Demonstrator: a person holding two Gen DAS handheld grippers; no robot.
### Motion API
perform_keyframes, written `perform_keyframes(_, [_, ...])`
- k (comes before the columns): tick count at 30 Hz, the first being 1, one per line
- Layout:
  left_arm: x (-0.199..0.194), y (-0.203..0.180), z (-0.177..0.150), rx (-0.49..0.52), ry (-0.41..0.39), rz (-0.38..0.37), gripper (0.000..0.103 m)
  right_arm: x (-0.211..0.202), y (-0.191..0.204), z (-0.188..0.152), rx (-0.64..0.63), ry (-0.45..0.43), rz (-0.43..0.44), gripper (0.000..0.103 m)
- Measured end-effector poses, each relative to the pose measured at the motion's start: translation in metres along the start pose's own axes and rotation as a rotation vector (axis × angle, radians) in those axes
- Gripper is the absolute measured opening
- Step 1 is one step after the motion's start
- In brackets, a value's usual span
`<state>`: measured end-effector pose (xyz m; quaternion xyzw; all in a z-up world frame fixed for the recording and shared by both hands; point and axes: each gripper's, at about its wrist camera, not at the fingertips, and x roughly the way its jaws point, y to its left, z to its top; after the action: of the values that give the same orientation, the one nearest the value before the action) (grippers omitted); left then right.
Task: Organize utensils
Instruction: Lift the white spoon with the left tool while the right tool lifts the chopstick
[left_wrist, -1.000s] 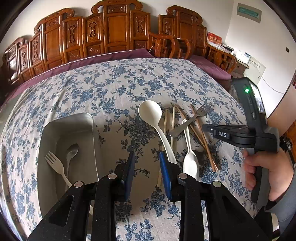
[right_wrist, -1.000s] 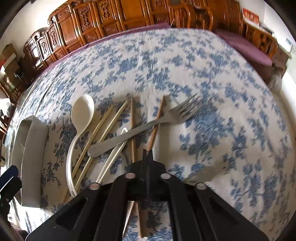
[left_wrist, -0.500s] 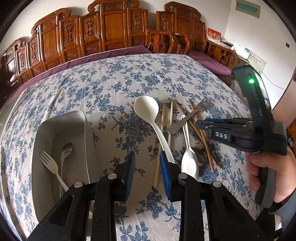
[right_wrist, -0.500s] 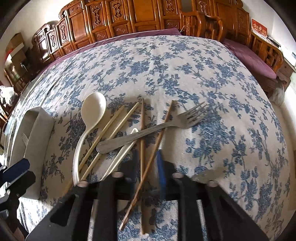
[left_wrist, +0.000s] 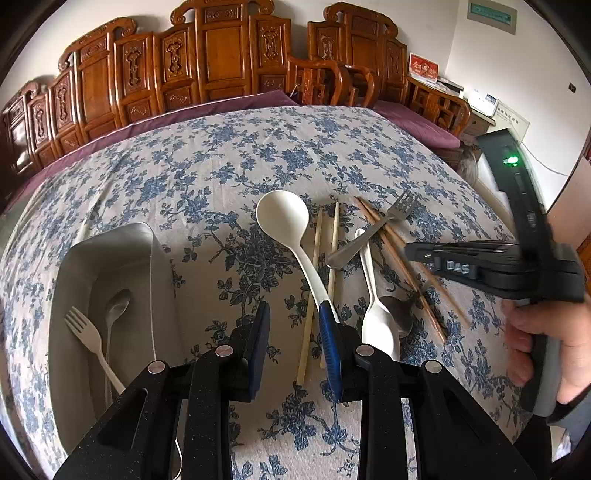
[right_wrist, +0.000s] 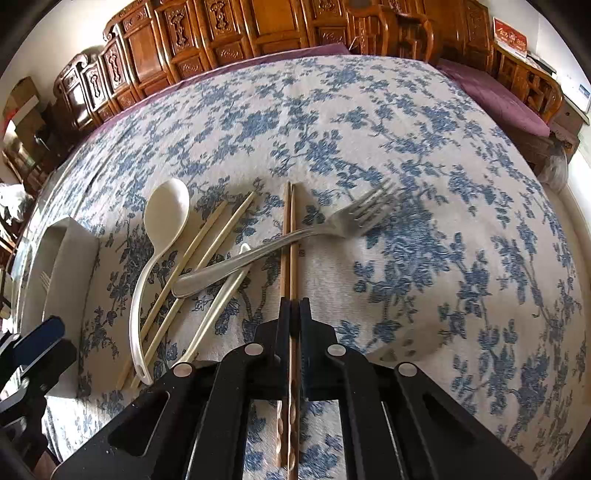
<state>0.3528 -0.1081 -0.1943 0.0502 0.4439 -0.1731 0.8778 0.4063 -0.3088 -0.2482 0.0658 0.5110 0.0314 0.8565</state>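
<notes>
My right gripper (right_wrist: 293, 314) is shut on a pair of brown chopsticks (right_wrist: 289, 236), which run under a metal fork (right_wrist: 280, 247); it also shows in the left wrist view (left_wrist: 424, 254). My left gripper (left_wrist: 295, 332) is open and empty, its right pad beside the handle of a white ladle (left_wrist: 286, 221). Two pale chopsticks (left_wrist: 325, 251), a white spoon (left_wrist: 376, 317) and a metal spoon (left_wrist: 400, 308) lie in the pile. A grey tray (left_wrist: 159, 280) at the left holds a white fork (left_wrist: 86, 332) and a metal spoon (left_wrist: 116, 306).
A blue floral tablecloth (right_wrist: 406, 147) covers the table. Carved wooden chairs (left_wrist: 221, 66) line the far edge. The tray (right_wrist: 59, 266) is at the left edge in the right wrist view.
My right gripper opened around the brown chopsticks and then shut on them, drawing the two together. The left gripper stayed open and barely moved.
</notes>
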Motion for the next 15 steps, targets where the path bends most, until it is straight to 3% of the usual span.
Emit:
perform_keyframes(13, [0.014,-0.006,0.003,0.014,0.008,0.015,0.025,-0.047,-0.035,-0.017,-0.027,-0.031,-0.001,0.006])
perform_keyframes(15, [0.016,-0.008,0.005,0.014,0.004,0.008,0.035,-0.055,-0.041,-0.022,-0.033,-0.040,-0.009,0.006])
